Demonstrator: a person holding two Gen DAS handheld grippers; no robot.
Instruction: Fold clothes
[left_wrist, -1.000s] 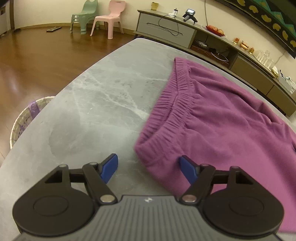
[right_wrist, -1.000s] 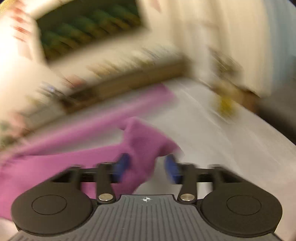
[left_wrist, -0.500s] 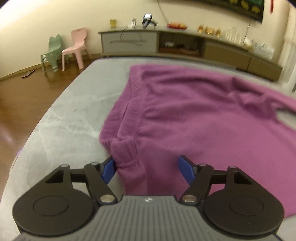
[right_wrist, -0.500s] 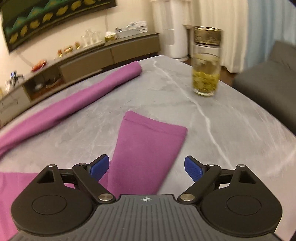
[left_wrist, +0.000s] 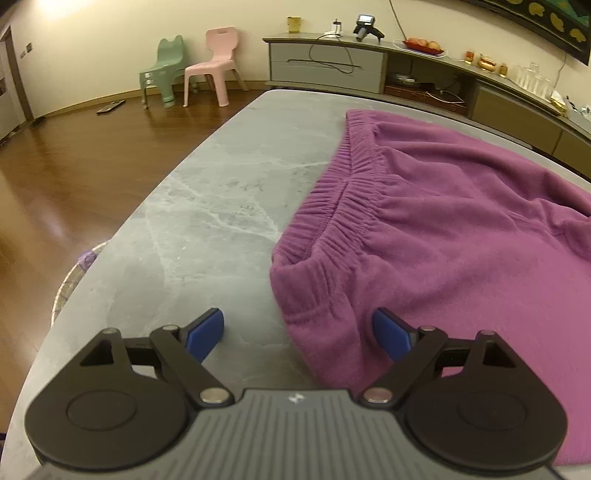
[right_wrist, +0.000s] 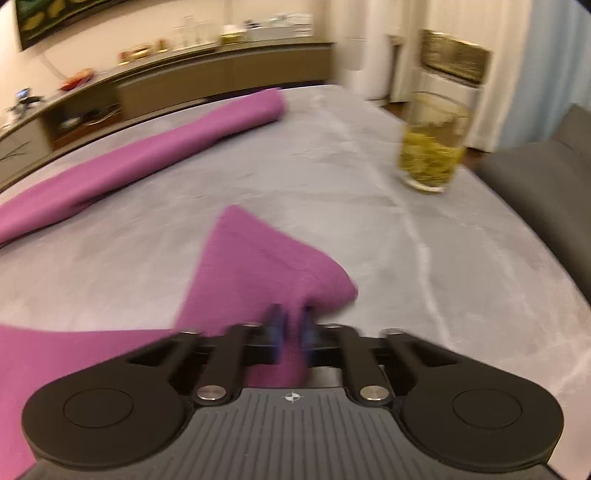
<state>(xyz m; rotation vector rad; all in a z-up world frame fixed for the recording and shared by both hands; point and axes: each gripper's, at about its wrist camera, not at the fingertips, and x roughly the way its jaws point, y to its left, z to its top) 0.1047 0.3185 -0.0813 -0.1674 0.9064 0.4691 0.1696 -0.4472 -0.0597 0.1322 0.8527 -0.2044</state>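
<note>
glass jar (right_wrist: 434, 147), pink chair (left_wrist: 216, 62), basket (left_wrist: 72, 275)

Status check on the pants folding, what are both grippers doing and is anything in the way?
Left gripper open, straddling the waistband corner of the purple pants. Right gripper shut on the near leg cuff. Glass jar stands ahead on the table.

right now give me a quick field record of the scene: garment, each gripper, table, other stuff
garment: purple sweatpants spread on the table, elastic waistband toward the left side
left gripper: open, fingers either side of the near waistband corner, not closed on it
right gripper: shut on the near pant leg cuff
other leg: lies flat and stretched out farther back
table: grey marble top
other items: glass jar with yellowish contents on the table; woven basket on the floor
</note>
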